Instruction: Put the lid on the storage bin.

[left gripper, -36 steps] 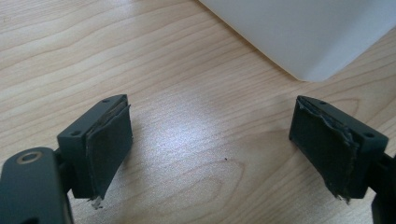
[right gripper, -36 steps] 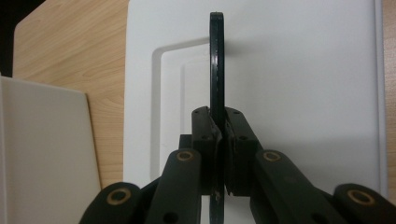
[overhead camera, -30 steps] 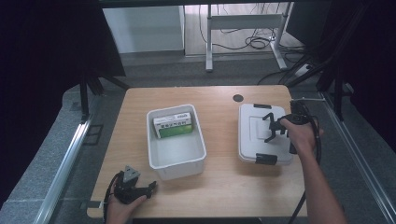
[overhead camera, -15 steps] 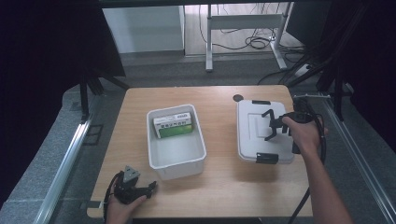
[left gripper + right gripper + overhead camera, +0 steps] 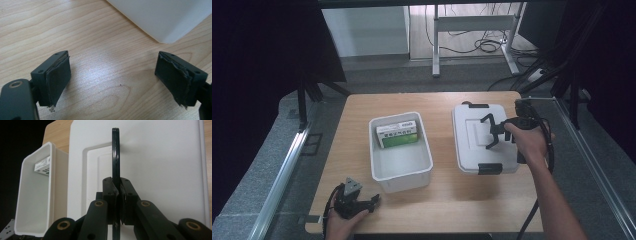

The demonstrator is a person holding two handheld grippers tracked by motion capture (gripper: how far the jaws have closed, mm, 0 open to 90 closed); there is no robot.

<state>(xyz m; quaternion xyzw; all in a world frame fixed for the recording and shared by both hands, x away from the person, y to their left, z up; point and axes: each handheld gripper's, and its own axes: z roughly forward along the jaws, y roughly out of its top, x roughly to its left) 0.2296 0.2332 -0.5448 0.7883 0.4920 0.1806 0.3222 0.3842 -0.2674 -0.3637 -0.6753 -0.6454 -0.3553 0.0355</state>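
Centrally on the wooden counter (image 5: 442, 200): open white bin (image 5: 401, 170) holding a green box (image 5: 397, 135), beside a white lidded container (image 5: 482, 137) with black latches. Right claw (image 5: 119, 202) clamped on the lid's upright black handle (image 5: 115, 155). Left claw (image 5: 112, 80) spread wide, empty, near the counter's front edge.

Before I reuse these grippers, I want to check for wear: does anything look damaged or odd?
Yes. In the left gripper view, the left gripper's pads look frayed, with torn edges peeling at the corners. Otherwise nothing stands out: the right gripper is shut on the lid's black handle, and the bin sits square on the table.
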